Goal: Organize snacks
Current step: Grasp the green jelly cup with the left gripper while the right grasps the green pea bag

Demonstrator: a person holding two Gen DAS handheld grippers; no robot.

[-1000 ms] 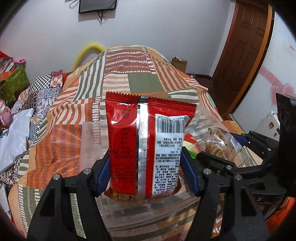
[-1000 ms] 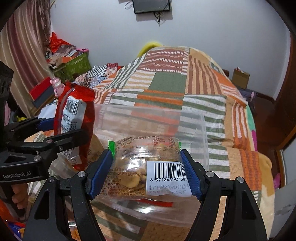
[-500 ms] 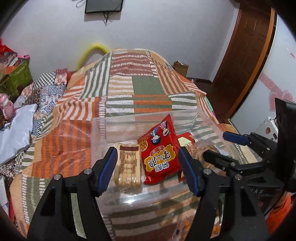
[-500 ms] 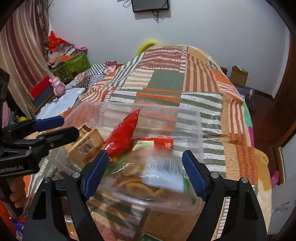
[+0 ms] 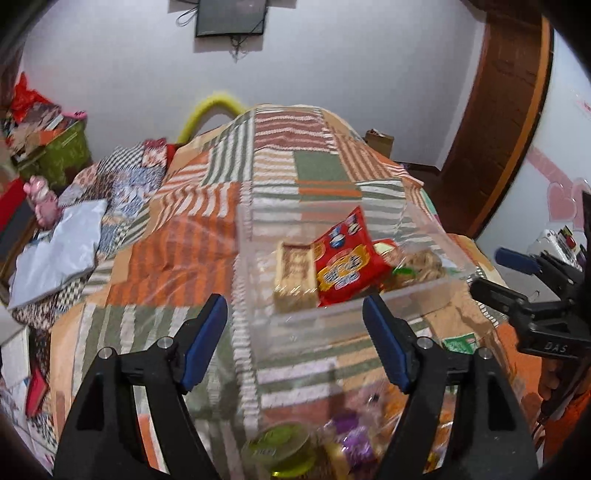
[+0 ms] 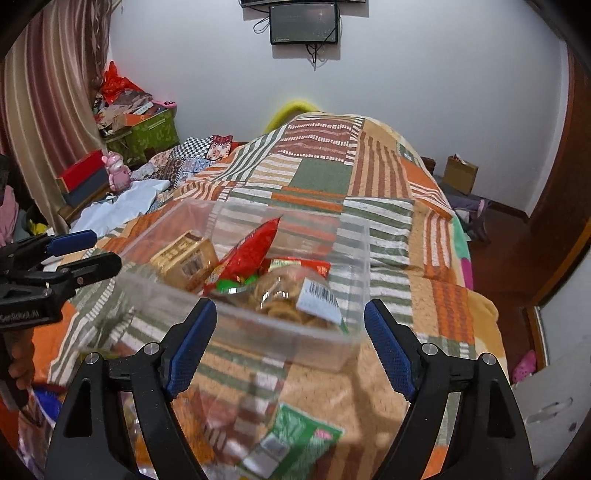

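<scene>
While both grippers hang over the near end of the bed (image 5: 207, 258), a clear box (image 5: 369, 314) sits on the striped patchwork blanket (image 6: 321, 177) with the snacks inside it. Left gripper (image 5: 291, 339): jaws parted wide, having just been opening, with nothing between the blue pads; they frame the box's near left corner without touching it. Right gripper (image 6: 290, 347): jaws likewise wide apart and having just been opening, holding nothing; the near wall of the box shows between them, clear of both pads.

Contents of the box, left to right as seen from the left wrist: a tan biscuit pack (image 5: 295, 275) lying flat; a red packet (image 5: 347, 266) leaning against it, tilted up on edge; a clear cookie bag (image 6: 291, 299) with a white barcode label, resting at the right end against the near wall. A second red wrapper (image 6: 299, 266) lies behind the cookie bag, partly hidden.

Outside the box, on the blanket nearest the grippers: a green packet (image 6: 295, 439), a green-lidded tub (image 5: 280, 446) and some purple wrappers (image 5: 354, 439), all blurred.

Background: a dark screen (image 6: 303, 24) on the white wall, a wooden door (image 5: 498, 110) at right, a pink toy (image 6: 116, 171) and stacked boxes at left. Each gripper shows at the edge of the other's view.
</scene>
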